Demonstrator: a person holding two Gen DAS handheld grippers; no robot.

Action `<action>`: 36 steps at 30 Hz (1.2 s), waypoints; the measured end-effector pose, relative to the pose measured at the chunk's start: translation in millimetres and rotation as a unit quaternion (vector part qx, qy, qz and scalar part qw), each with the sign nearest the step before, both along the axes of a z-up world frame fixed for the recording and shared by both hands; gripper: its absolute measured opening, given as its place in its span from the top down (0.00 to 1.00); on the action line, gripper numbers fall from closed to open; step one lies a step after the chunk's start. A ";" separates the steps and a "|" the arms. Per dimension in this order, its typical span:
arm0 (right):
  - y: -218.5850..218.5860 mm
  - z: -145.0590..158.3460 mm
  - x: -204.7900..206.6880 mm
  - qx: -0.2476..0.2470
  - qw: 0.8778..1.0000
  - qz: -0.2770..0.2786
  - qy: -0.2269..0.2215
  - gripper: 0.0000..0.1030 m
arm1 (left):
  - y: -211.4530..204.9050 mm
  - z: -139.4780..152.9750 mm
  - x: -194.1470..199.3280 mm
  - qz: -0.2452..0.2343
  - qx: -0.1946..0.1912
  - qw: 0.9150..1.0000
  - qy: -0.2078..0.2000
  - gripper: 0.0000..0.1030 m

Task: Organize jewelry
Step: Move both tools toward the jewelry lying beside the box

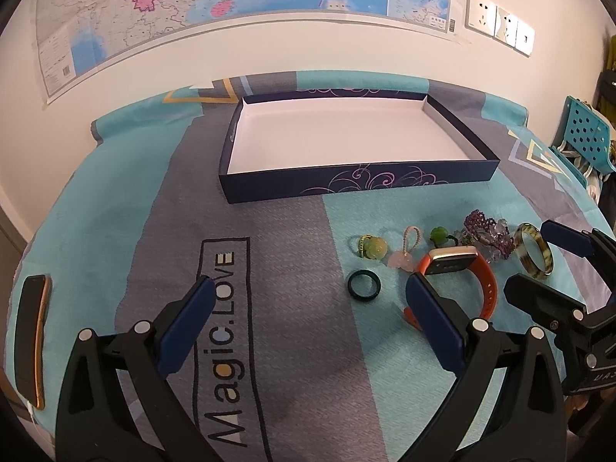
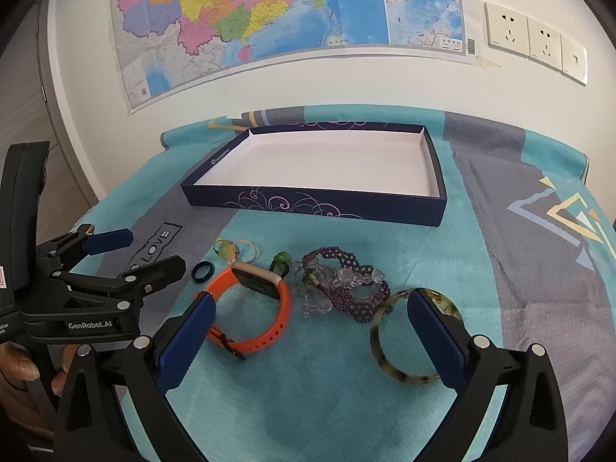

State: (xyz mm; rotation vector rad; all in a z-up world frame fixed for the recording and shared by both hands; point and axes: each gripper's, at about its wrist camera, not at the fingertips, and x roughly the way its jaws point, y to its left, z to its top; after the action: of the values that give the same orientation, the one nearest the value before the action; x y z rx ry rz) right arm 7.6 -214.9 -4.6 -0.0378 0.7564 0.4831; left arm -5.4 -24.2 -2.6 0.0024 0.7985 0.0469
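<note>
An empty dark blue box (image 1: 346,186) (image 2: 308,204) with a white inside lies at the back of the table. In front of it lies a row of jewelry: a dark ring (image 1: 364,285) (image 2: 202,271), an orange watch (image 1: 458,269) (image 2: 254,304), a purple bead bracelet (image 1: 487,233) (image 2: 346,281), a tortoiseshell bangle (image 1: 535,256) (image 2: 385,342), green bead charms (image 1: 372,247) and a pink charm (image 1: 518,260). My left gripper (image 1: 308,300) (image 2: 134,254) is open, left of the watch. My right gripper (image 2: 312,315) (image 1: 539,258) is open over the watch and bangle.
A phone (image 1: 30,337) lies at the table's left edge. The table has a teal and grey cloth (image 1: 269,254). A map and wall sockets (image 2: 535,38) are on the wall behind. A teal chair (image 1: 585,134) stands at the right.
</note>
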 end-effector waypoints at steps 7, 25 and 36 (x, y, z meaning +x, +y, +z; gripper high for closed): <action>-0.6 -0.1 0.1 0.000 1.000 0.000 0.000 0.06 | -2.3 -0.8 0.0 -0.003 0.001 1.000 0.001 0.05; -5.1 -1.4 -0.1 0.002 1.000 -0.001 0.002 0.06 | -8.9 -3.1 -0.8 -0.007 0.003 1.000 0.003 0.05; -5.9 -1.0 -0.4 0.003 1.000 0.000 0.004 0.06 | -10.5 -3.0 -0.6 -0.011 0.005 1.000 0.004 0.05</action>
State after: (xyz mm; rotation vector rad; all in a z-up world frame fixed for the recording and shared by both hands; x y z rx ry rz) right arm 7.2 -220.8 -5.6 -0.0301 0.7629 0.4856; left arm -6.0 -34.7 -5.5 0.0200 0.8070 0.0301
